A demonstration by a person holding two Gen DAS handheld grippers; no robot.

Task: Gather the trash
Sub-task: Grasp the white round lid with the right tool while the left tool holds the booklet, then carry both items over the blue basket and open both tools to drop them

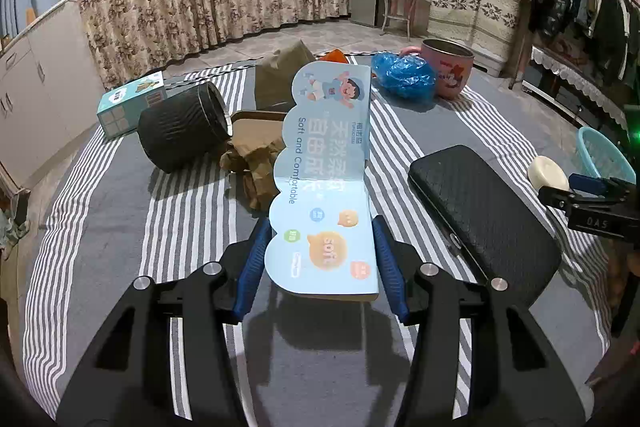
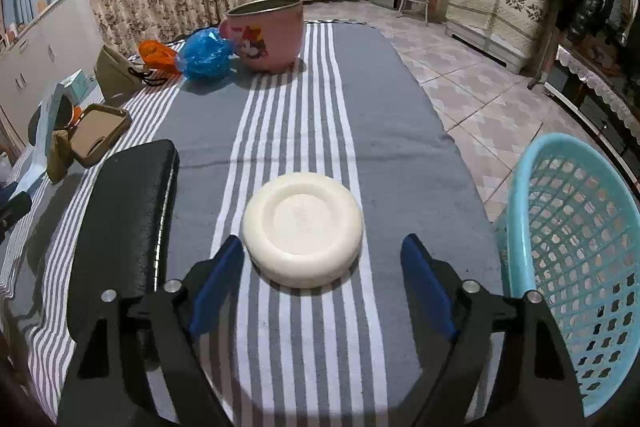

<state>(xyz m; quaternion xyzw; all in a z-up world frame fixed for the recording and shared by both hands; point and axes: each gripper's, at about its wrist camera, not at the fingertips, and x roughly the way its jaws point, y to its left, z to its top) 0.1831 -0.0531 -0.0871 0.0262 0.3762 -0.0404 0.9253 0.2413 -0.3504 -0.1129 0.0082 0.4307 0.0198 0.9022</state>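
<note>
A light-blue cardboard package (image 1: 324, 183) was held clamped in the left tool (image 1: 320, 259), lifted off the striped table (image 1: 192, 227). The right tool (image 2: 322, 263) was spread wide around a white round soap (image 2: 303, 225), not touching it.

Glossy printed card packaging (image 1: 324, 183), crumpled brown paper (image 1: 252, 163), matt striped cloth (image 2: 304, 99), perforated plastic basket (image 2: 568, 247).

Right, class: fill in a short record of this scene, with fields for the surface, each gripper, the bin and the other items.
surface: grey and white striped cloth on a table
left gripper: shut on a light blue printed cardboard package, lifted off the cloth
right gripper: open, either side of a round cream plastic lid lying on the cloth
bin: turquoise plastic mesh basket at the table's right edge
other items: black textured case, pink cartoon cup, blue crumpled plastic bag, black ribbed cup on its side
</note>
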